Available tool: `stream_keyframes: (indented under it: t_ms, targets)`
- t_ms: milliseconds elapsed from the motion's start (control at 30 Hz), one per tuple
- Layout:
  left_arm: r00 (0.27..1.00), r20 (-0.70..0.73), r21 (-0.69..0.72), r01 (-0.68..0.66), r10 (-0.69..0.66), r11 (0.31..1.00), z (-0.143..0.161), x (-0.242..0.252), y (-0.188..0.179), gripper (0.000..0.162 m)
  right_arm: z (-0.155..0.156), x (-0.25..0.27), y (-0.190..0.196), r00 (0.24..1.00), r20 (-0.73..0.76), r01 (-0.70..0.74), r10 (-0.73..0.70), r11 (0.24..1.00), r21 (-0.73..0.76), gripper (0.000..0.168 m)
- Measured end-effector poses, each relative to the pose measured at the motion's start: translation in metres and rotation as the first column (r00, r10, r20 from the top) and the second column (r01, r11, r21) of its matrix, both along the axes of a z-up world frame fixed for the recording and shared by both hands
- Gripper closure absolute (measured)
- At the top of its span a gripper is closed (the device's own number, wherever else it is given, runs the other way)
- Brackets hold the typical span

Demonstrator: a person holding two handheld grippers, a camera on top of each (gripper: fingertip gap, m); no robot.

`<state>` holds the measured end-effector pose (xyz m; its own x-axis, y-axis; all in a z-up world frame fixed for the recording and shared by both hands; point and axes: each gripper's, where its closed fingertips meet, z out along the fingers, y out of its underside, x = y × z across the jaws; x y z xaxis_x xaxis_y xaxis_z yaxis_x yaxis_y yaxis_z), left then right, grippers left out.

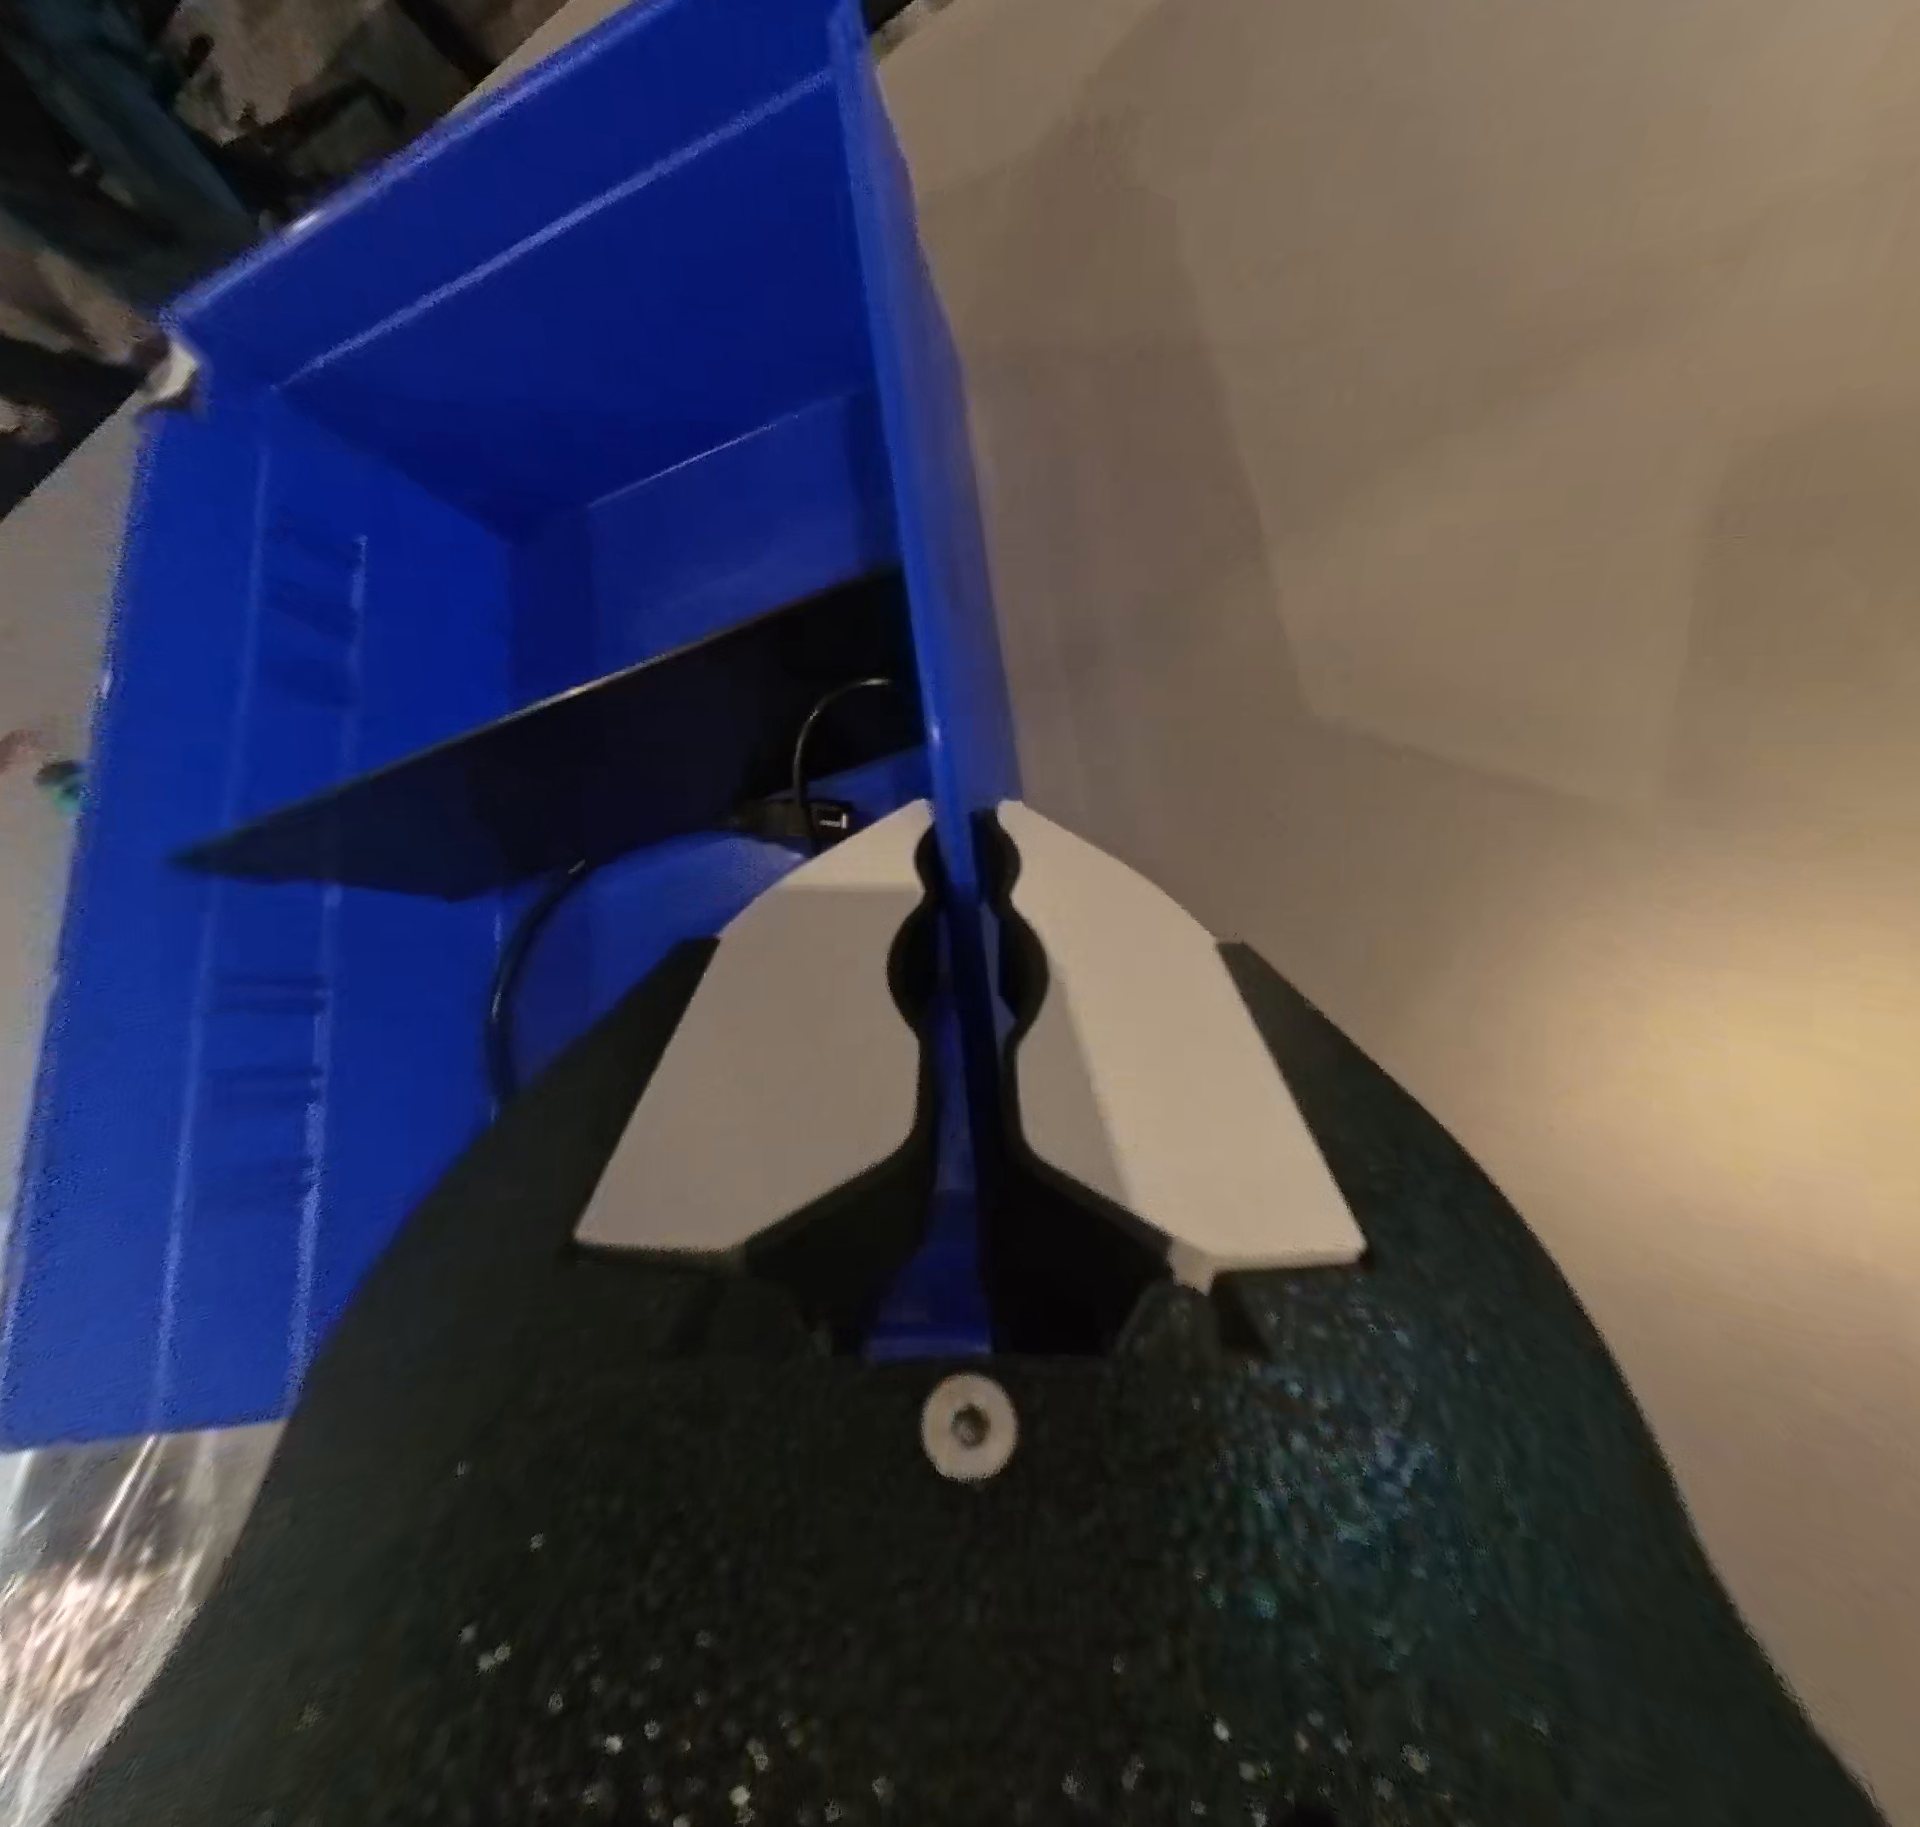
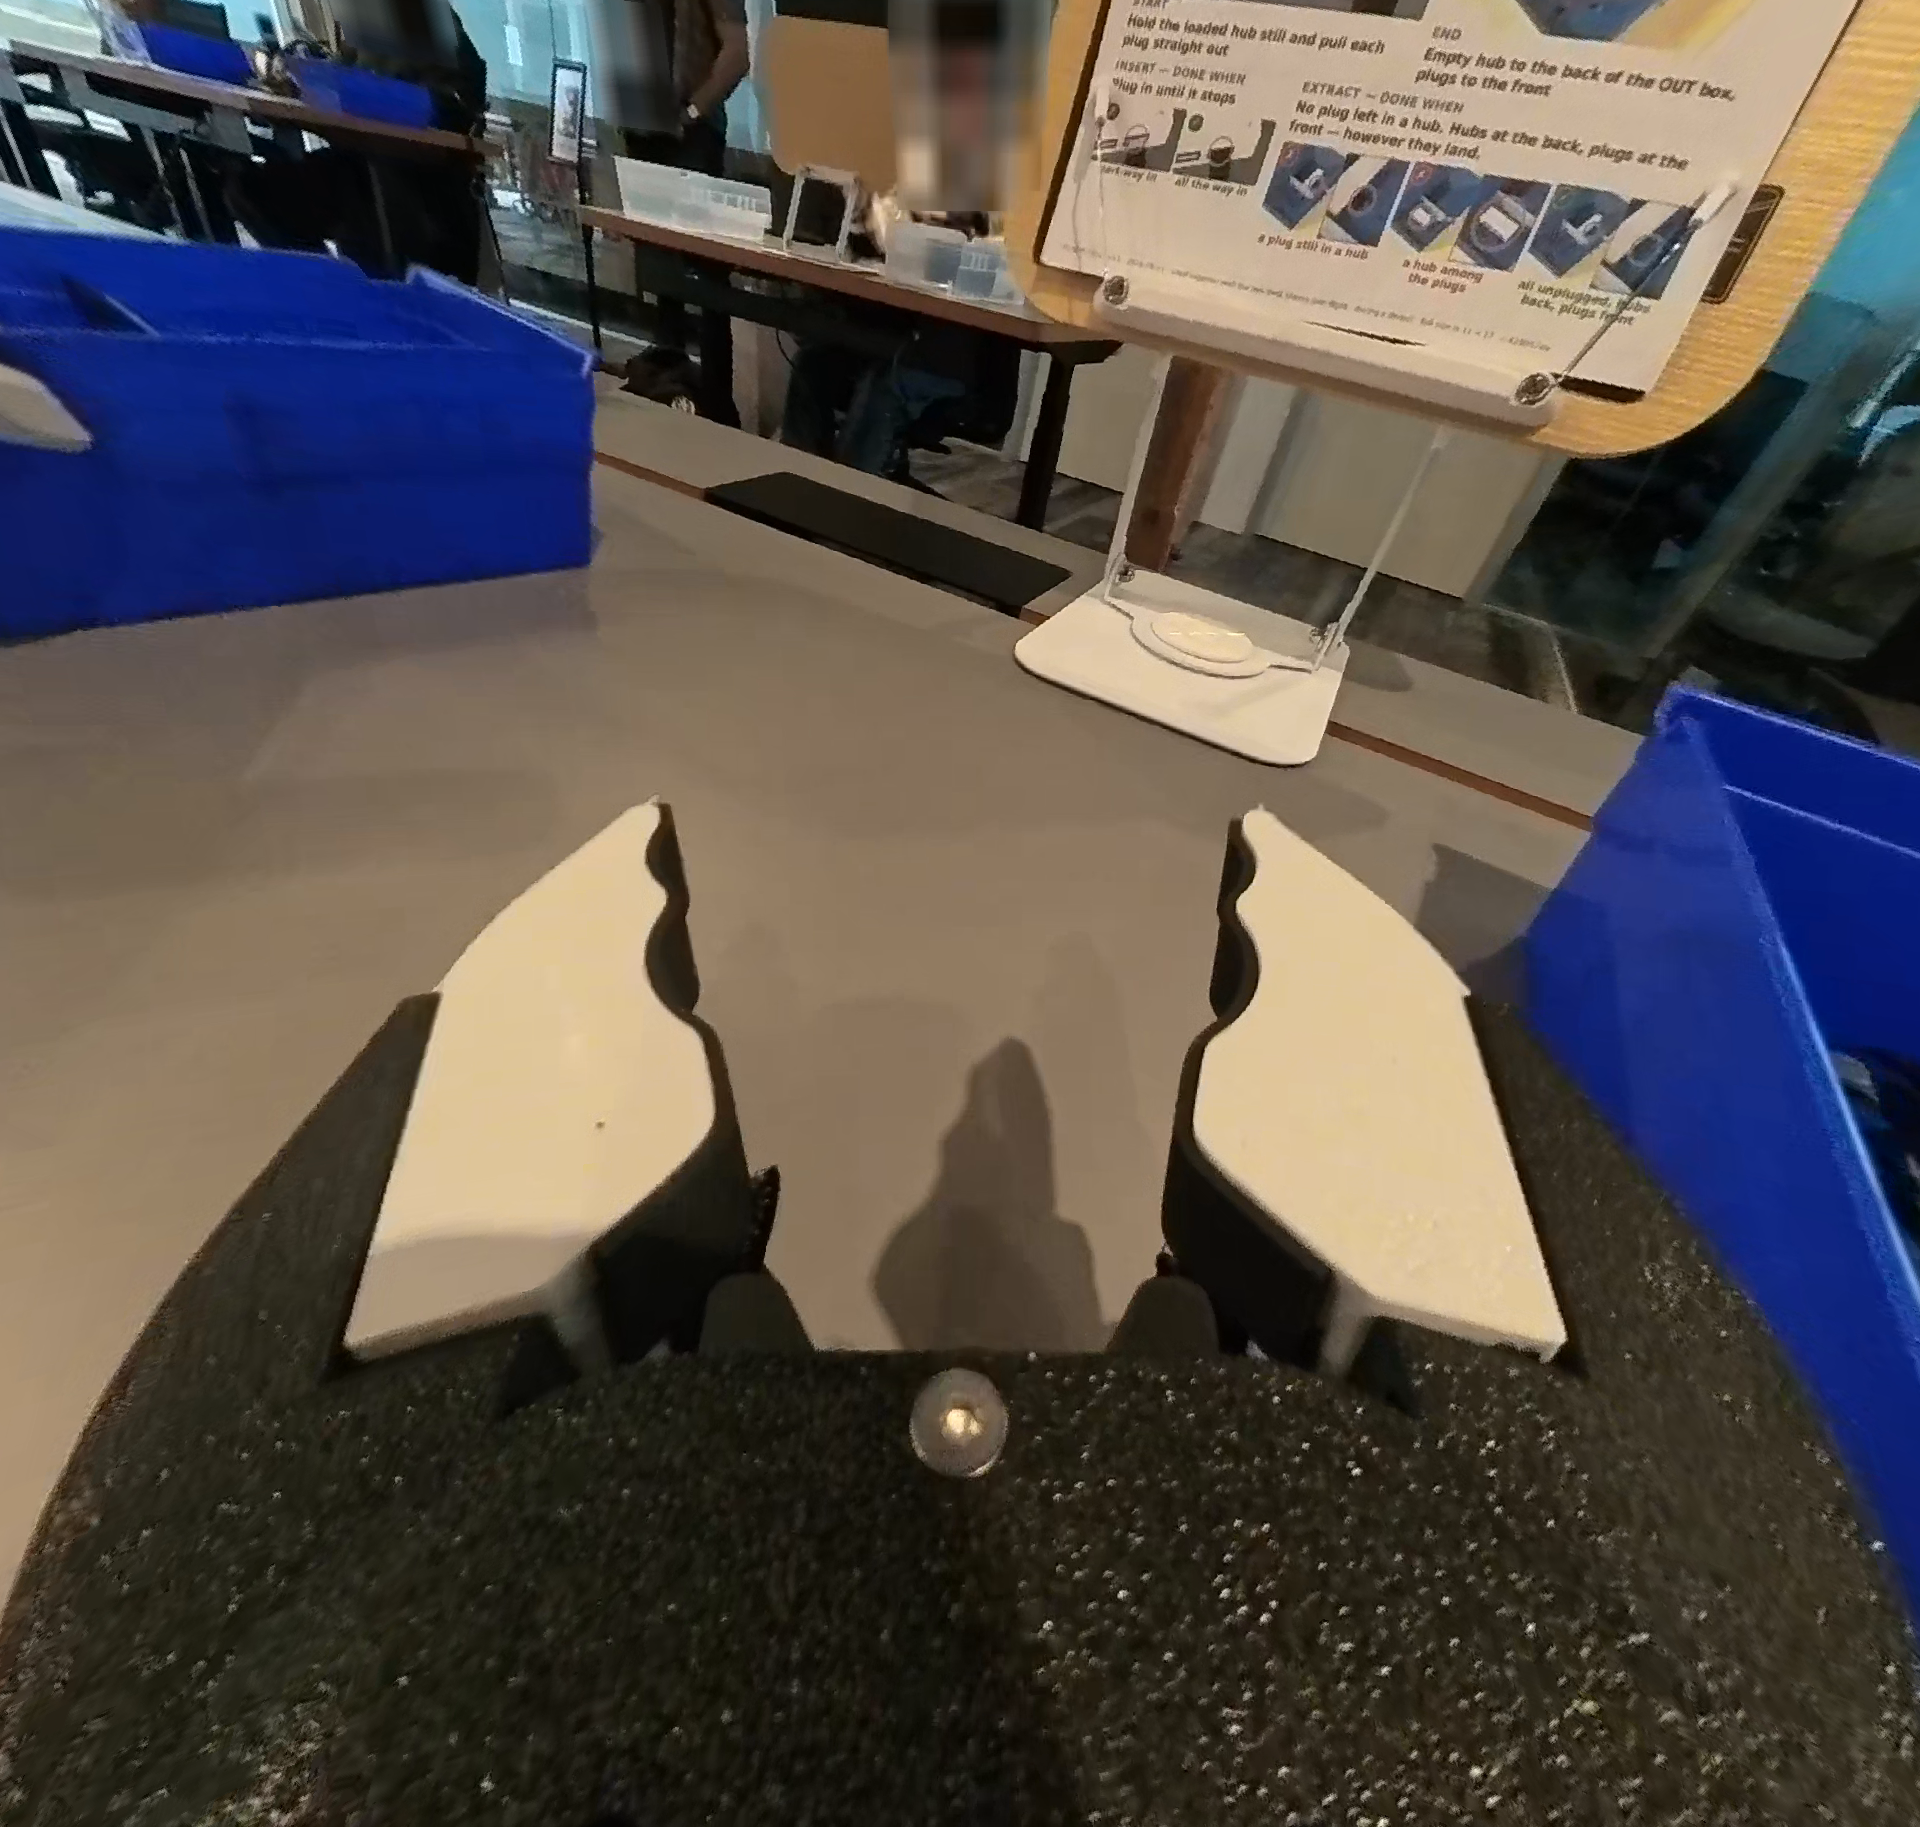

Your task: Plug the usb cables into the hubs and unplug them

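Pinching the thin side wall of a blue bin, the left gripper has its two white fingers pressed against that wall from both sides, one inside the bin and one outside. The bin looks tilted in the left wrist view, with its open inside facing the camera. A dark divider crosses the inside of it and splits it in two compartments. In the nearer compartment, just beside the gripped wall, lies a black usb cable with its plug close to the inner finger; another loop of the cable curves lower down. I cannot tell from this view if a hub is there. The right gripper is spread wide and holds nothing; it hangs above the bare grey table. At its right, near the finger, stands a second blue bin, and its content is too hidden to name. A third blue bin stands farther off at the left. Behind the table, an instruction sheet is fixed on a white stand.
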<state>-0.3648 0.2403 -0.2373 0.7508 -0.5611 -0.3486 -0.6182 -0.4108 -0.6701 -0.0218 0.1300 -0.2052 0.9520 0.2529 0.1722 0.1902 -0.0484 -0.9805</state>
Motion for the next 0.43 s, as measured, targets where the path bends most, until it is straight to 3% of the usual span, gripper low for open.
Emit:
stream_keyframes:
  t_ms: [167, 433]
  targets:
    - [0.980, 0.033, -0.008, 0.198, -0.198, 0.980, 0.000, 0.026, -0.027, 0.157, 0.008, 0.005, -0.001, 1.000, 0.004, 0.024, -0.024, 0.999, 0.043, 0.074]
    - [0.871, 0.069, -0.040, 0.490, -0.487, 0.871, 0.000, 0.063, -0.071, 0.157, 0.023, 0.029, -0.005, 0.986, 0.030, 0.161, -0.166, 0.977, 0.138, 0.078]
